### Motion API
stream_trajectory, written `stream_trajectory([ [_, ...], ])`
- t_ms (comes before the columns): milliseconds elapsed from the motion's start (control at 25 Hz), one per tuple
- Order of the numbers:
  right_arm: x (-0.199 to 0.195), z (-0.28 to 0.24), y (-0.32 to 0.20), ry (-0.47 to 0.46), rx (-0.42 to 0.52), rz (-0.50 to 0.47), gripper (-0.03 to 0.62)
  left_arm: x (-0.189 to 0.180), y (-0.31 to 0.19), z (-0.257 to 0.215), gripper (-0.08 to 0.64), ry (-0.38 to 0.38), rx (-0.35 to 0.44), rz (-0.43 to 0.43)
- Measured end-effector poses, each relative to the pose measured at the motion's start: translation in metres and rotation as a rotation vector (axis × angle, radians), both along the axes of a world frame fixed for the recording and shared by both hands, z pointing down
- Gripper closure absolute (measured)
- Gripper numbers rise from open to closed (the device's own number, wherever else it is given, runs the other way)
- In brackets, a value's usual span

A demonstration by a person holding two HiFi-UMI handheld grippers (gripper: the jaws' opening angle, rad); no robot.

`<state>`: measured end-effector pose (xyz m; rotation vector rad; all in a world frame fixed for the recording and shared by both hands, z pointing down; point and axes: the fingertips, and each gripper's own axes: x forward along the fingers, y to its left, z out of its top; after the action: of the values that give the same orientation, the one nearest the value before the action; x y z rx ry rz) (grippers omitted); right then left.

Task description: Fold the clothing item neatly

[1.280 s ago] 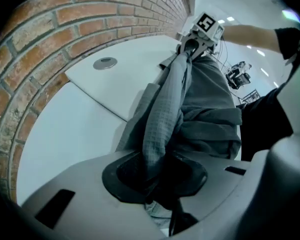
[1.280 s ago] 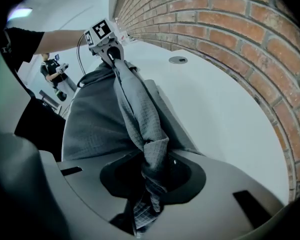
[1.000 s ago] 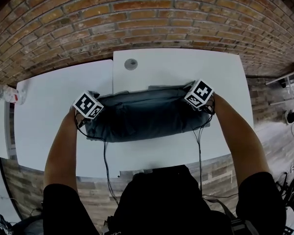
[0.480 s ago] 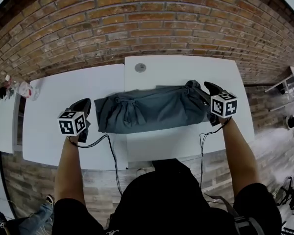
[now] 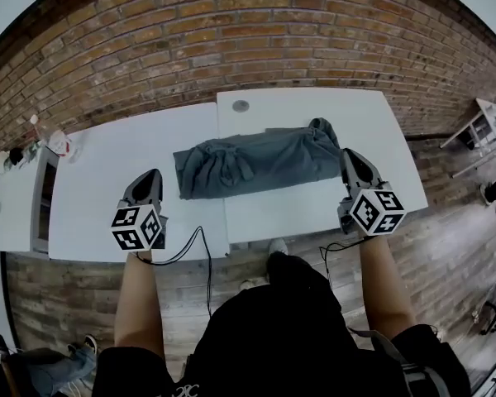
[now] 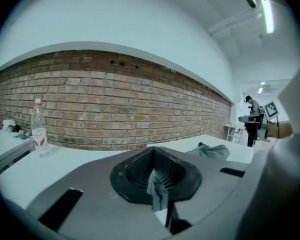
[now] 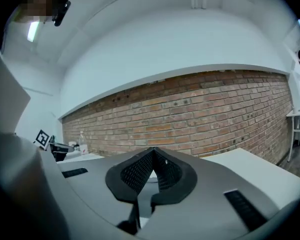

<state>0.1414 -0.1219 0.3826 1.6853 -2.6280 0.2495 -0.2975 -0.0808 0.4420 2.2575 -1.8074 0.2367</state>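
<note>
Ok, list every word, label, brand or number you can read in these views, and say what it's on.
Nothing here can be read as text.
Bottle: red label, its print too small and blurred to read.
Marker cubes: black-and-white square patterns only, no letters or numbers.

The head view looks steeply down over two white tables point(image 5: 298, 213). Both gripper views sit low, facing the shared red brick wall point(image 6: 115, 109).

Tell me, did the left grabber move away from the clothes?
Yes. The left gripper left the grey garment, moving left and back toward the white table's near edge.
</note>
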Motion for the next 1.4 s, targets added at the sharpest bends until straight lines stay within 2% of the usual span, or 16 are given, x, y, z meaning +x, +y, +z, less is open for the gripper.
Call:
stream_trajectory([
  [160,-0.008,0.003,0.039,0.021,-0.010,-0.022,0.594,0.019,0.038,-0.003,0.561,-0.042,0.004,0.027],
  [400,-0.002,0.000,0.088,-0.042,-0.004,-0.061,0.594,0.056,0.098,0.009,0.561,-0.108,-0.008,0.070],
  [600,0.020,0.000,0.145,-0.023,-0.014,-0.092,0.594,0.080,0.156,0.009,0.561,-0.063,-0.014,0.023],
  [840,0.057,0.016,0.255,-0.021,-0.009,-0.153,0.594,0.114,0.259,0.010,0.561,-0.068,-0.026,-0.017],
  [1040,0.097,0.024,0.353,-0.042,-0.012,-0.188,0.594,0.159,0.365,0.005,0.561,-0.015,0.002,-0.076],
  [1280,0.141,0.023,0.456,-0.068,-0.051,-0.191,0.594,0.231,0.476,0.012,0.561,-0.028,-0.036,-0.041],
  [1400,0.144,0.023,0.496,-0.058,-0.070,-0.210,0.594,0.248,0.514,0.006,0.561,-0.036,-0.041,-0.025],
])
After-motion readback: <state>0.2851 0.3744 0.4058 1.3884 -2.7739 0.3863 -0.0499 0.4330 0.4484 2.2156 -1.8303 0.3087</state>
